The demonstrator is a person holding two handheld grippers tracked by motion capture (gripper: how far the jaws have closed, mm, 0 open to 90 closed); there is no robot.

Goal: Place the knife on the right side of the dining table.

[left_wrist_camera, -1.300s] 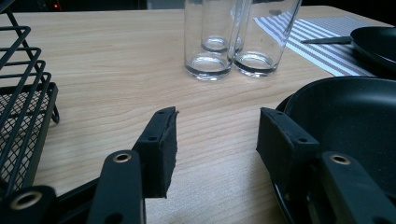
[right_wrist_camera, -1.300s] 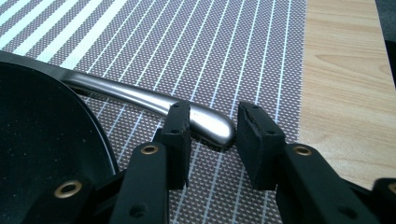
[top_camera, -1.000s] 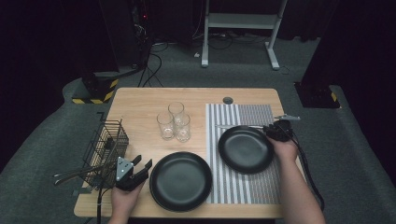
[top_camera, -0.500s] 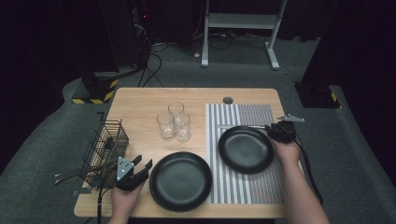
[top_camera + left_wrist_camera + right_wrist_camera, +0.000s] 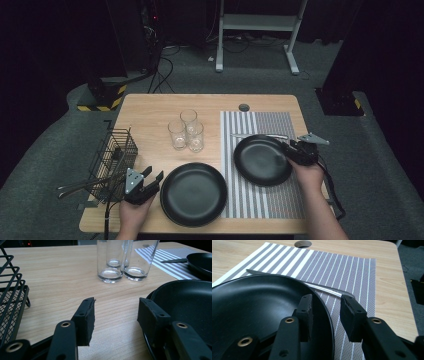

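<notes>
Two black plates are on the wooden table. The nearer plate (image 5: 194,194) (image 5: 190,305) lies at the front middle; my left gripper (image 5: 150,181) (image 5: 116,307) stands open just left of it, its right jaw beside the rim and only bare wood between the jaws. The second plate (image 5: 261,160) (image 5: 257,312) rests on the striped placemat (image 5: 272,122) (image 5: 347,267). My right gripper (image 5: 295,150) (image 5: 325,302) is open at that plate's right rim, one jaw over the inside and one outside, with the pads off the rim. A knife (image 5: 257,136) (image 5: 324,291) lies behind this plate.
Three empty glasses (image 5: 186,132) (image 5: 120,262) stand together mid-table. A black wire basket (image 5: 114,156) (image 5: 10,297) with utensils sticking out sits at the left edge. A round hole (image 5: 244,107) (image 5: 303,243) is in the tabletop at the back.
My right gripper has shifted a little toward the near side along the plate's right rim. The plate, the left gripper and everything else stayed put.
</notes>
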